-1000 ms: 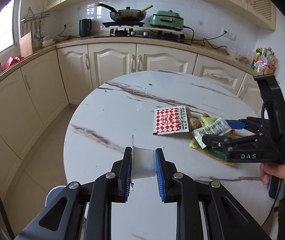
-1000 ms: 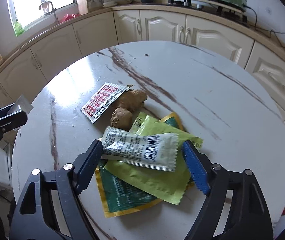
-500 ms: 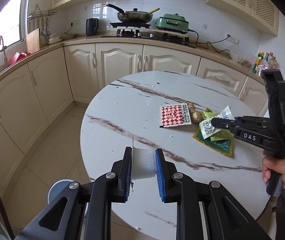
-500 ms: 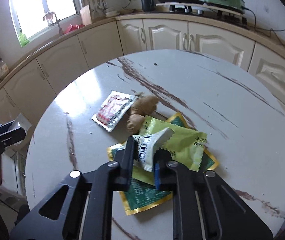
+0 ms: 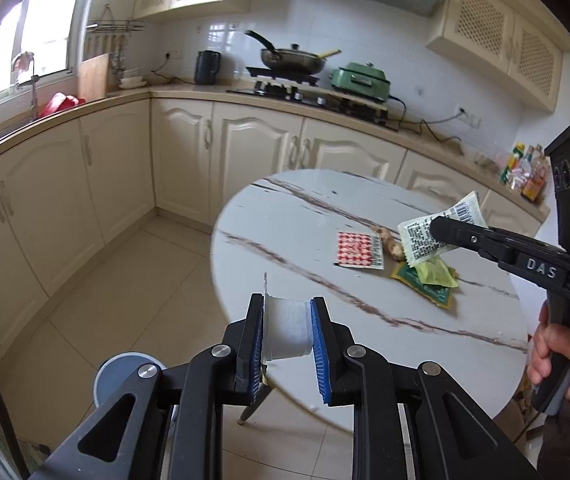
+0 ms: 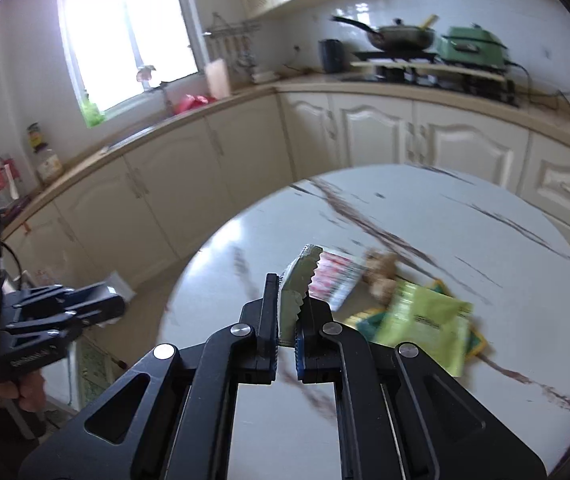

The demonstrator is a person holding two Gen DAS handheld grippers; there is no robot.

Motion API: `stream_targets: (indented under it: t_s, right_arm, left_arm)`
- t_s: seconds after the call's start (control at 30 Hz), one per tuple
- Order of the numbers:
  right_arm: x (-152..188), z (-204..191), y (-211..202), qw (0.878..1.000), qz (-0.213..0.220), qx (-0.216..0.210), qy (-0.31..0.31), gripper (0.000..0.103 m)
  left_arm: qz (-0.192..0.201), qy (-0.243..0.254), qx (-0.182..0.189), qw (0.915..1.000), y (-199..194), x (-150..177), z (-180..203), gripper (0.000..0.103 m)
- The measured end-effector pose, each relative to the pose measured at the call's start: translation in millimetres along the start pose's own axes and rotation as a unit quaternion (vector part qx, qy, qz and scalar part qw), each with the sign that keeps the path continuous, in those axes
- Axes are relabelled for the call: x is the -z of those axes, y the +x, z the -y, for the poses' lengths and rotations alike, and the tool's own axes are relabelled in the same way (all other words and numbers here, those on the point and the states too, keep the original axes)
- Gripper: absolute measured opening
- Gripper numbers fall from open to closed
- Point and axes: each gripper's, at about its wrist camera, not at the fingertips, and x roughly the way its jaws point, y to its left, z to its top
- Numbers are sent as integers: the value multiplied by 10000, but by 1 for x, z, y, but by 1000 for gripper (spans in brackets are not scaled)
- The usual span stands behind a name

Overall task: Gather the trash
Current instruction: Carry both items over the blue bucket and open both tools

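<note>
My left gripper [image 5: 287,334] is shut on a small white plastic cup [image 5: 287,332] with a peeled foil lid, held off the near-left edge of the round marble table [image 5: 305,232]. My right gripper [image 6: 287,320] is shut on a white printed sachet [image 6: 299,276], lifted above the table; it also shows in the left wrist view [image 5: 425,236]. On the table lie a red checkered packet [image 5: 359,250], a piece of ginger [image 5: 391,242] and green and yellow wrappers [image 5: 431,280].
A grey round bin [image 5: 123,376] stands on the tiled floor below my left gripper. Cream cabinets [image 5: 245,160] line the walls behind the table. The left gripper shows at the left edge of the right wrist view [image 6: 65,308].
Both grippers have drawn back and up from the table. The right gripper closed on the white sachet and lifted it off the wrapper pile. The left still holds the cup.
</note>
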Motion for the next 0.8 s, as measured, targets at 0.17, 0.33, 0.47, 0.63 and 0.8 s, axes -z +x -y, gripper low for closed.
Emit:
stream_targets:
  t_s: [0.17, 0.33, 0.47, 0.63, 0.8]
  right_arm:
    - [-7, -82, 41, 9960, -109, -813, -344, 7]
    - [3, -160, 111, 9869, -467, -1417, -609, 7]
    - [16, -203, 183, 9787, -936, -1693, -681, 7]
    - [38, -224, 283, 9735, -1540, -1564, -643, 7]
    - [60, -227, 361, 9683, -1988, -1401, -564, 7]
  left_arm:
    - [79, -340, -372, 9987, -40, 25, -47, 18]
    - [-60, -817, -775, 9936, -64, 54, -114, 18]
    - [-286, -1230, -939, 9875, -57, 76, -169, 18]
    - [-743, -1696, -1000, 9776, -13, 94, -234, 18]
    - [-1262, -1932, -1095, 9668, 37, 107, -286, 18]
